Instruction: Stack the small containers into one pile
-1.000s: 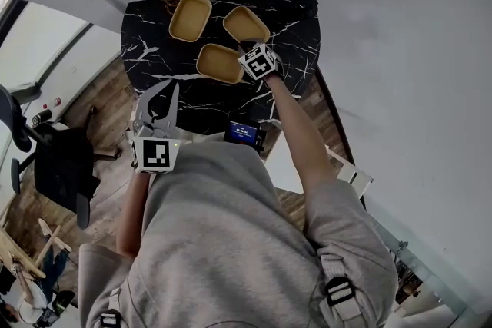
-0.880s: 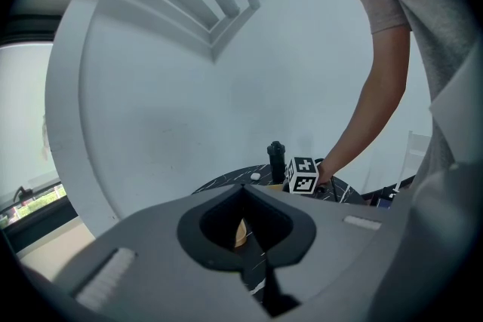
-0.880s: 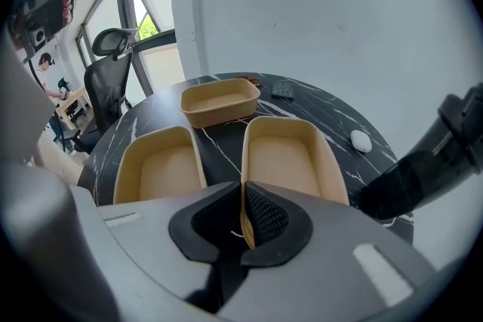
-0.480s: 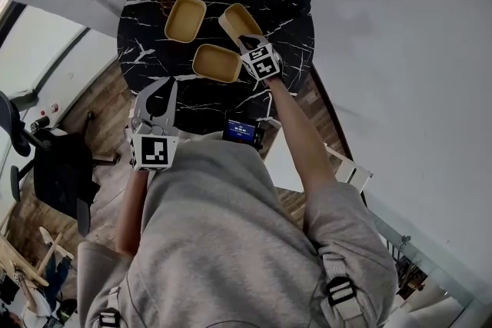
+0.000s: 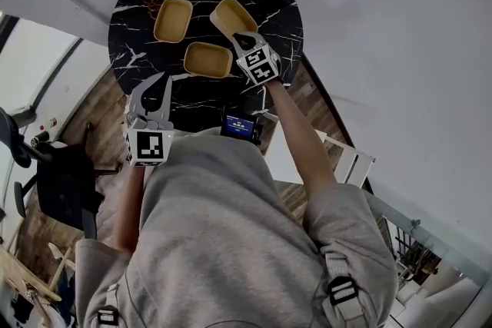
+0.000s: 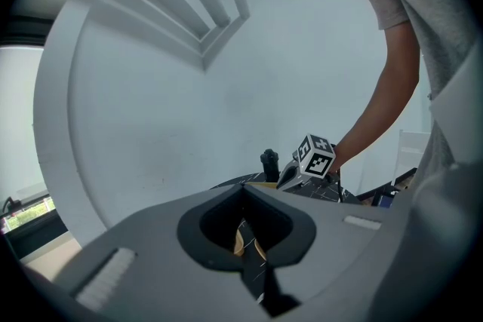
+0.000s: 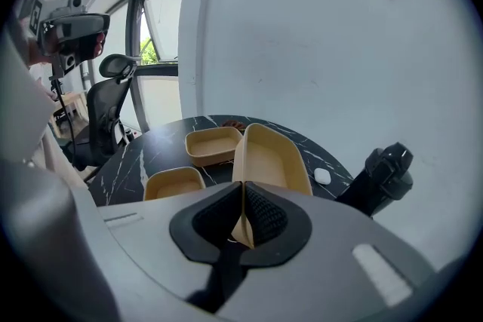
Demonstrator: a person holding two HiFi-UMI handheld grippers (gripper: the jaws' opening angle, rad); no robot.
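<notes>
The right gripper [image 7: 243,191] is clamped on the rim of a tan container [image 7: 269,156], which is tipped up steeply with its open side facing the person's left, over the round black marble table [image 5: 201,100]. Two other tan containers sit upright on the marble to its left, the nearer container [image 5: 207,59] just beside the gripper and the farther container [image 5: 172,19] apart from both. The left gripper [image 6: 243,194] hangs at the table's near edge, jaws together with nothing between them.
</notes>
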